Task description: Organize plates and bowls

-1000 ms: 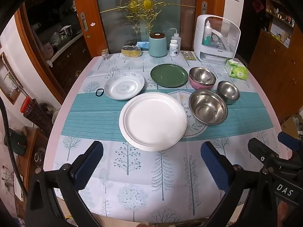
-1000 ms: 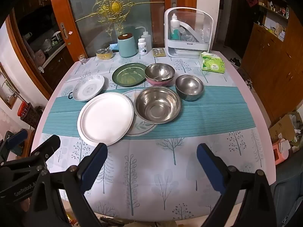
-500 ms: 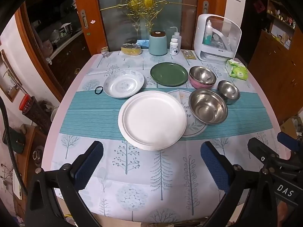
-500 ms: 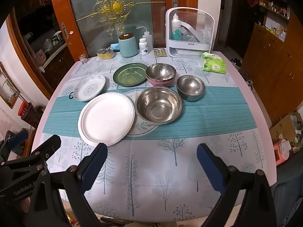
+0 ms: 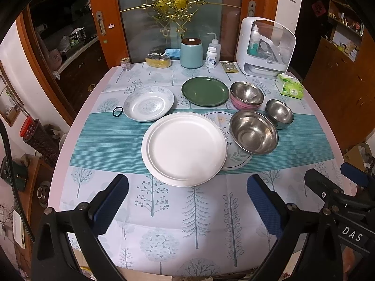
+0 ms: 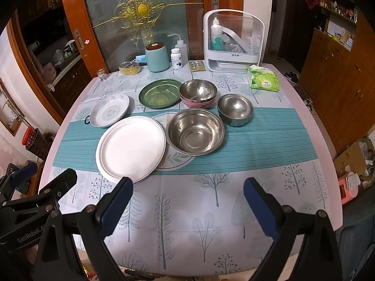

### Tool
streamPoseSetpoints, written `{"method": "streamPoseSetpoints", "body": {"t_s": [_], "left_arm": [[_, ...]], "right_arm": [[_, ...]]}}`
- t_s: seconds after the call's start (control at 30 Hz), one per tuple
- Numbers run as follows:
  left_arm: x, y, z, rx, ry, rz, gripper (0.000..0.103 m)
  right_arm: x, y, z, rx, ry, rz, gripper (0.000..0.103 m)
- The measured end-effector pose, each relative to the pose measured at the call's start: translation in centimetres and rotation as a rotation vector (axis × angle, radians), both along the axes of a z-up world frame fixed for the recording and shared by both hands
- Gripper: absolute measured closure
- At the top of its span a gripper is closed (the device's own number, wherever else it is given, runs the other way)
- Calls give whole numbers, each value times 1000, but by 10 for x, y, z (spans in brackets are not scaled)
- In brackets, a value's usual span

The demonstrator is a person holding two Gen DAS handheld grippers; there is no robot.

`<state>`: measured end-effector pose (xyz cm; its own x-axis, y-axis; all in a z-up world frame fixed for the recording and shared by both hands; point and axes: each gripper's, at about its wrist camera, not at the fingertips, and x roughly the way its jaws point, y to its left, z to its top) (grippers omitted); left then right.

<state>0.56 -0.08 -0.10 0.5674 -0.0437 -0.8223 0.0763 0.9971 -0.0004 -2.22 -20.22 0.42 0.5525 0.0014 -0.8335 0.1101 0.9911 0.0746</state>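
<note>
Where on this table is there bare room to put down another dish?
The near tree-print cloth between the grippers and the white plate is bare, as is the teal runner right of the big steel bowl. The middle and far edge are crowded.

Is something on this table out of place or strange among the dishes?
Mostly nothing. Only a black hair tie lies beside the patterned plate, which is not dishware. No dish looks spilled, tipped or broken.

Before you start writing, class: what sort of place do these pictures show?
Probably a home dining room: a round table under a tree-print tablecloth, set with a large white plate and a big steel bowl, beside wooden cabinets.
</note>
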Motion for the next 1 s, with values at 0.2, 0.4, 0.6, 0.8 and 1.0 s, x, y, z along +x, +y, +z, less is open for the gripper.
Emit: {"method": "streamPoseSetpoints", "body": {"t_s": [0.2, 0.4, 0.6, 0.8, 1.0], "left_arm": [[1, -1, -1, -4, 3, -6, 3], [4, -5, -6, -16, 20, -10, 3], [4, -5, -7, -12, 18, -10, 3], [1, -2, -6, -15, 18, -10, 3], [1, -1, -6, -16, 18, -10, 3]], "right_arm": [[0, 0, 1, 1, 0, -1, 7], [5, -6, 5, 6, 4, -4, 7], [5, -5, 5, 5, 4, -5, 8], [3, -4, 4, 3, 3, -5, 8], [2, -3, 3, 3, 2, -5, 8]]}}
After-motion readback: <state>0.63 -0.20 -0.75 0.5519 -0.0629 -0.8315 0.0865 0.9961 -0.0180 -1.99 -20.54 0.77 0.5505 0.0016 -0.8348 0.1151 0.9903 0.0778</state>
